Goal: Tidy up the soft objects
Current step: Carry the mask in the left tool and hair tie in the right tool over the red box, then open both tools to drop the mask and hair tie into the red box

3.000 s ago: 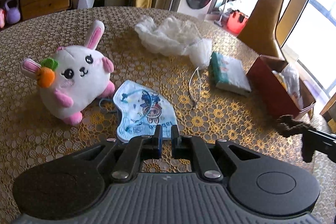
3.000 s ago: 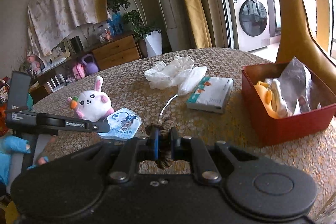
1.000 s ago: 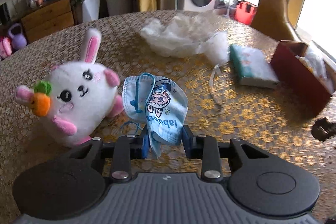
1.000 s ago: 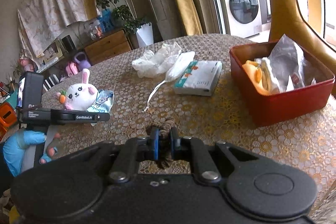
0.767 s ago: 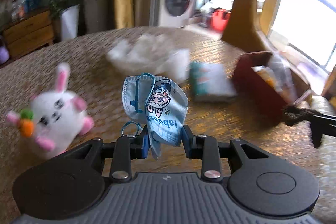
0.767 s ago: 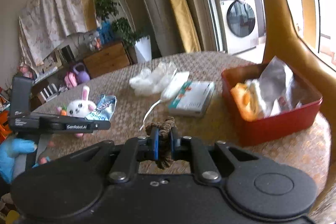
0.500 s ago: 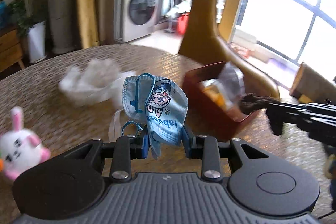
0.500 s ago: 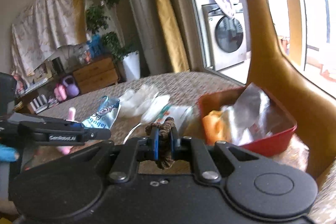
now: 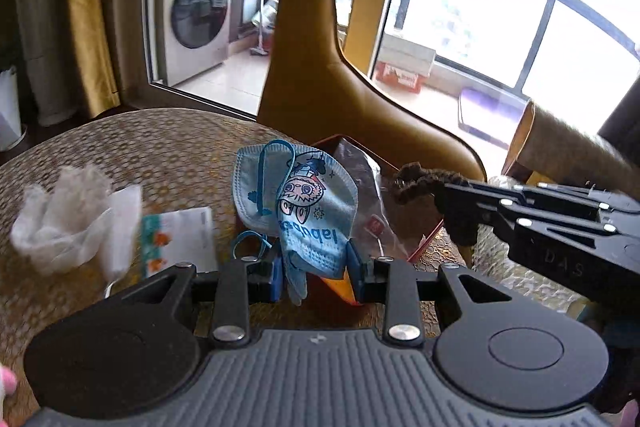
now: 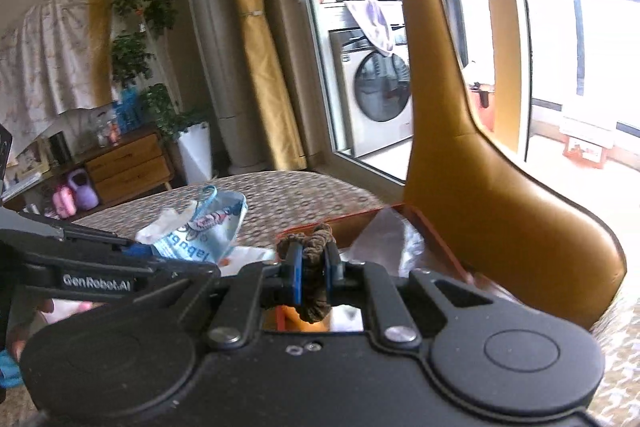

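My left gripper (image 9: 316,265) is shut on a light blue child's face mask (image 9: 304,203) with a cartoon print, held in the air just in front of the red box (image 9: 424,235). My right gripper (image 10: 312,269) is shut on a brown scrunchie (image 10: 312,247) and holds it over the red box (image 10: 436,239). The scrunchie (image 9: 424,183) and the right gripper also show at the right of the left wrist view. The mask (image 10: 212,227) shows at the left of the right wrist view. The box holds a clear plastic bag (image 10: 388,231) and something orange.
A crumpled white plastic bag (image 9: 68,219) and a tissue pack (image 9: 180,239) lie on the round gold-patterned table (image 9: 132,147). A tan chair (image 9: 340,99) stands right behind the box. A wooden dresser (image 10: 128,163) and a washing machine (image 10: 376,95) are farther back.
The left gripper picked the mask up from beside the plush rabbit and carried it right to the red box. The right gripper moved in over the box with the scrunchie.
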`<state>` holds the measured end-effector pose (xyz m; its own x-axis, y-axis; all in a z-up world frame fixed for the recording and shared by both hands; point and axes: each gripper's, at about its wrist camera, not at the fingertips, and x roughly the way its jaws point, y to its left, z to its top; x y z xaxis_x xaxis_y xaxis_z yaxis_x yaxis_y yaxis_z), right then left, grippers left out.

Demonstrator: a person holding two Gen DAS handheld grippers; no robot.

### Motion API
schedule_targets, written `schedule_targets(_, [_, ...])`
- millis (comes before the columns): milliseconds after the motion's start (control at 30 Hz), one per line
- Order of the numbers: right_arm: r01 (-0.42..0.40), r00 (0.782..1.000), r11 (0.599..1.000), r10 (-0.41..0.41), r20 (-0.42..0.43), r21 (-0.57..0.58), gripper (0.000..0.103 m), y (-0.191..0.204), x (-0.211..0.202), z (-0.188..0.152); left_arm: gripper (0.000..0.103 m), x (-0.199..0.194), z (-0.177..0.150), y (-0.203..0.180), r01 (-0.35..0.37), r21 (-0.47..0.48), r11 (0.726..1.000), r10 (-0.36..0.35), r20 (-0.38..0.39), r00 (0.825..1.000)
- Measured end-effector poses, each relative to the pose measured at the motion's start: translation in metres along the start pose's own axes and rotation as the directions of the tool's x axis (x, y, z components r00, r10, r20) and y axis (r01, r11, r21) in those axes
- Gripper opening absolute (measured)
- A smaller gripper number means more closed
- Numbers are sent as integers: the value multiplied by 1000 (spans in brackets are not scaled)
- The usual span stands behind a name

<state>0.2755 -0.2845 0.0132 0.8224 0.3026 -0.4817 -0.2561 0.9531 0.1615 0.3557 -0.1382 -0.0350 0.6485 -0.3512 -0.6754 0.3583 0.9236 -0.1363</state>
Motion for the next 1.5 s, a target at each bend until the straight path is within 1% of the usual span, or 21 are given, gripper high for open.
schedule_targets(267, [46,999,999,-46,-8,16,10,-33,26,1,31,50,19,-13,25,7,1000,-25,-51,998])
schedule_targets(367, [62,998,998,-61,-23,21,10,-41,36,-2,31,67,24,-18,22,20,1000,-20,-62,998])
schedule_targets(467, [77,996,997,-76,-49,19,10,-48,48,-7,31,84,28,-22,15,28,999,-13,-78,997])
schedule_targets(633, [96,990,995,-97,-104,-11,10,-50,72,-20,31,113,33,-21,6,14,1000,-4,-109,994])
schedule_targets(733, [114,984,993,-116,-135,-23,10,-51,85,-25,31,129,33,-15,22,-26,999,-25,-155,988])
schedule_targets(833, [110,980,994,-112,-167,-25,10,-50,92,-28,31,139,32,-11,19,-43,999,-27,-177,984])
schedule_targets(900, [102,977,994,-109,-186,-47,10,-51,95,-31,31,143,31,-9,16,-49,999,-25,-184,983])
schedule_targets(1100, [110,968,988,-131,-212,-108,11,-45,93,-36,31,150,30,-12,16,-48,999,-25,-194,981])
schedule_targets(1200, [110,965,987,-135,-225,-121,15,-44,93,-37,31,151,29,-12,12,-48,999,-22,-199,980])
schedule_targets(1233, [108,966,987,-133,-221,-122,18,-44,93,-36,31,151,29,-11,13,-47,999,-22,-197,980])
schedule_targets(1267, [109,966,987,-133,-220,-120,20,-44,92,-35,35,150,29,-11,15,-51,999,-25,-194,981])
schedule_targets(1300, [109,966,987,-132,-220,-117,22,-44,93,-36,47,149,29,-11,19,-57,998,-29,-192,981])
schedule_targets(1367, [105,968,988,-127,-218,-111,30,-46,92,-34,59,145,28,-11,19,-61,998,-30,-176,984])
schedule_targets(1433, [109,969,988,-130,-209,-111,35,-46,91,-32,60,141,28,-12,8,-47,999,-16,-159,987])
schedule_targets(1500, [109,971,988,-130,-201,-111,37,-47,89,-31,60,137,29,-13,-1,-42,999,-6,-151,988])
